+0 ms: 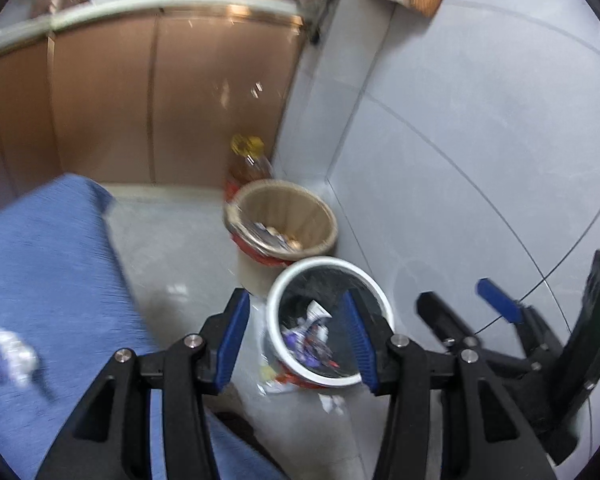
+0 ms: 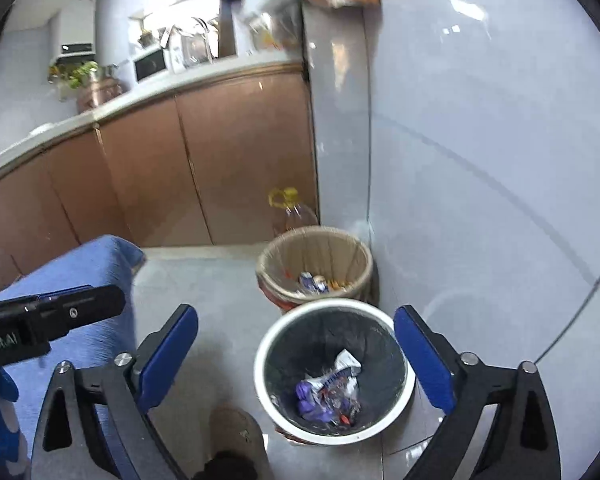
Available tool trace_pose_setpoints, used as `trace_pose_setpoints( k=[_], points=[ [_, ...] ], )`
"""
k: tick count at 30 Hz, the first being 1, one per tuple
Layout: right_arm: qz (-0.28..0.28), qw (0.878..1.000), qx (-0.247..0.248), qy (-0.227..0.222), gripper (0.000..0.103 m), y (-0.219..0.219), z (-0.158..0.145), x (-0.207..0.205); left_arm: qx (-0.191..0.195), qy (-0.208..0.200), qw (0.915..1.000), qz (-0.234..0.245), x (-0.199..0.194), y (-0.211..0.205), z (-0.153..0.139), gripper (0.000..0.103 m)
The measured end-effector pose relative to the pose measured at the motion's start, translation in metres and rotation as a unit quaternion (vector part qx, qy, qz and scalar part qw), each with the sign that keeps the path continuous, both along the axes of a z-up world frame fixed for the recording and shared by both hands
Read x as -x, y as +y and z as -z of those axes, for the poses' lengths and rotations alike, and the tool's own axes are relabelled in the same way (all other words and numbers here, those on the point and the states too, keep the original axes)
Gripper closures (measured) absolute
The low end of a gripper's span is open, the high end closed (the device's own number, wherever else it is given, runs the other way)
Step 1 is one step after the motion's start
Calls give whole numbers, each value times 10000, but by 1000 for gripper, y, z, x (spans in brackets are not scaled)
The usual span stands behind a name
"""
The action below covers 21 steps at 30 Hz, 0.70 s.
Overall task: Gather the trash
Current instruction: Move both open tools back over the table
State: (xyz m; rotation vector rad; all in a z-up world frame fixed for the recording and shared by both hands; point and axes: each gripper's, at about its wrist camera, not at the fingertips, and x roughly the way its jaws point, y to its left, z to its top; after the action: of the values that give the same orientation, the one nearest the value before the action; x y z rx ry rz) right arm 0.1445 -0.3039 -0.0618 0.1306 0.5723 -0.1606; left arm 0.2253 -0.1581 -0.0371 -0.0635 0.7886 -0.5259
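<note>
Below the left gripper [image 1: 296,344], jaws spread and empty: white-rimmed bin [image 1: 374,292] holding crumpled wrappers [image 1: 308,340]; tan bin [image 1: 284,216] just behind; stray wrapper [image 1: 8,354] on blue cloth [image 1: 48,256].

Right wrist view: right gripper [image 2: 296,360], jaws parted, empty, above white-rimmed bin [image 2: 268,340]; wrappers [image 2: 330,390] inside.

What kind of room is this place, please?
Most likely a home kitchen corner. A countertop over brown cabinet doors carries small appliances and a plant, and two lined trash bins, one tan and one white-rimmed, stand on the tiled floor.
</note>
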Motion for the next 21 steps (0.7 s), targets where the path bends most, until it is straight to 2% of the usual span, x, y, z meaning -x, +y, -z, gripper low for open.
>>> trace_pose_setpoints(
  k=[4, 10, 21],
  points=[
    [-298, 9989, 86, -348, 1, 32, -29, 18, -103, -431, 9986, -302, 30, 36, -23, 57],
    [-791, 9929, 201, -868, 1, 74, -61, 42, -225, -980, 9903, -956, 71, 99, -56, 54],
    [-1392, 9802, 270, -1384, 0, 134, -91, 77, -552, -1749, 9619, -2026, 146, 184, -84, 39]
  ],
)
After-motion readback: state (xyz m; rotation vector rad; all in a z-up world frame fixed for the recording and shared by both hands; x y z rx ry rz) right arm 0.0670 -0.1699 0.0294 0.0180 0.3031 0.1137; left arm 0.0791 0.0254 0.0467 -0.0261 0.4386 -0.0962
